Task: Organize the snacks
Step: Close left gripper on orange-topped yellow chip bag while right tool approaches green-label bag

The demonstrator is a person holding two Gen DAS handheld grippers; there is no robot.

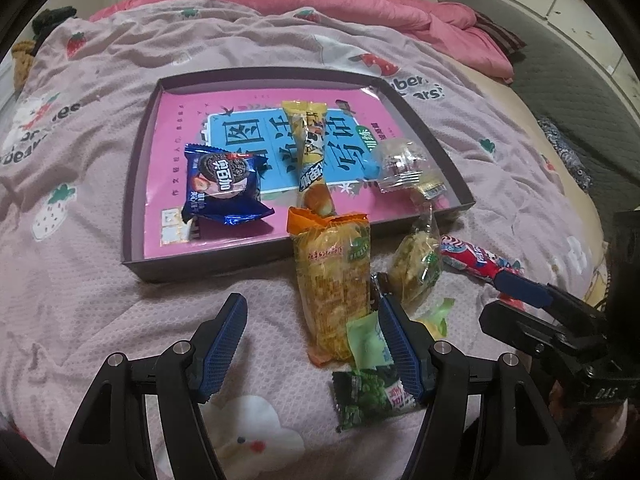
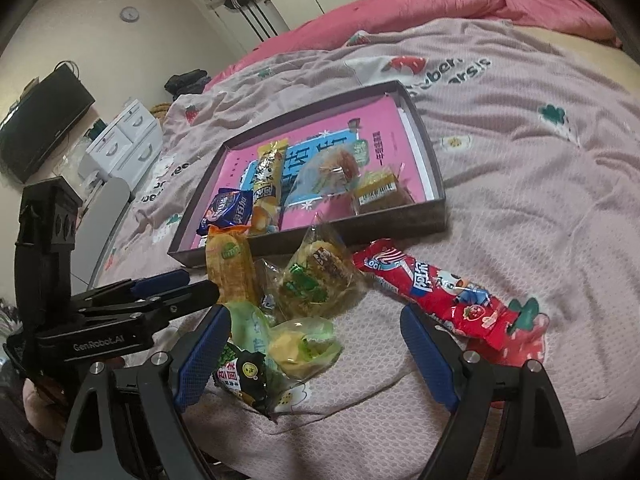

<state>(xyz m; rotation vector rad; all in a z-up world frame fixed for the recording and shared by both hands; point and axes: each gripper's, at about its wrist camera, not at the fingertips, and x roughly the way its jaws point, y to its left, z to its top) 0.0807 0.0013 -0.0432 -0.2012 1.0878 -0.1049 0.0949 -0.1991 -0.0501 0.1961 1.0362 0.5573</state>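
A dark shallow tray (image 1: 208,266) (image 2: 434,168) with a pink book inside lies on the bed. In it are a blue Oreo pack (image 1: 224,186) (image 2: 226,210), a long yellow bar (image 1: 312,148) (image 2: 268,176) and clear-wrapped snacks (image 1: 404,164) (image 2: 340,168). In front of the tray lie an orange-yellow pack (image 1: 332,276) (image 2: 230,270), a clear cracker pack (image 1: 416,268) (image 2: 316,280), a red stick pack (image 1: 472,258) (image 2: 440,292), a light green pack (image 1: 366,338) (image 2: 300,340) and a dark green pea pack (image 1: 368,398) (image 2: 240,376). My left gripper (image 1: 312,346) is open over the orange-yellow pack. My right gripper (image 2: 316,352) is open over the light green pack.
The pink strawberry-print blanket (image 1: 100,280) covers the bed, with a red quilt (image 2: 460,0) bunched at the far side. A white drawer unit (image 2: 124,140) and a dark screen (image 2: 40,120) stand left of the bed.
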